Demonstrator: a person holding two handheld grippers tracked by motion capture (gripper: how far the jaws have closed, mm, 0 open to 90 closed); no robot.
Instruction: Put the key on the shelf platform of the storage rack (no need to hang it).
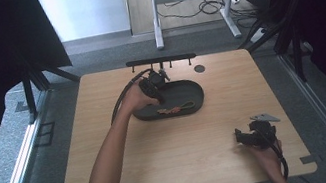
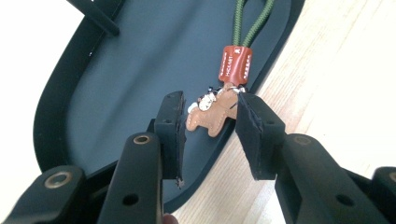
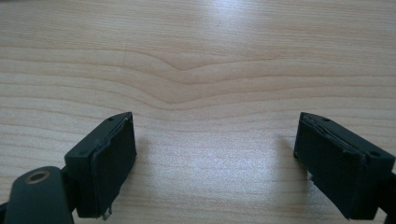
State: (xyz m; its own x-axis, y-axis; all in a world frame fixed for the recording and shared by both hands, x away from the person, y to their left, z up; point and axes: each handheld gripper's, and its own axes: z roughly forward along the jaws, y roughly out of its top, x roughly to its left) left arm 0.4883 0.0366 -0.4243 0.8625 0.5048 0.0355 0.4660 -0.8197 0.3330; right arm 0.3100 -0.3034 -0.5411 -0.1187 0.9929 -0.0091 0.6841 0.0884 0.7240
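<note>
Keyring [image 2: 212,114], a brown leather figure on a red tag with a green cord loop, lies at the right edge of the dark oval tray [image 2: 116,74], at the centre of the left gripper view; the left gripper [image 2: 210,126] hangs over it with its jaws slightly apart, the figure between them but not pinched. Lower right in the high view, the right gripper [image 1: 246,136] rests on the wooden table [image 1: 184,138], jaws spread wide with nothing between them.

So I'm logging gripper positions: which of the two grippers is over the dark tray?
The left gripper, reaching over the tray at the keychain; the right gripper rests on bare tabletop.
</note>
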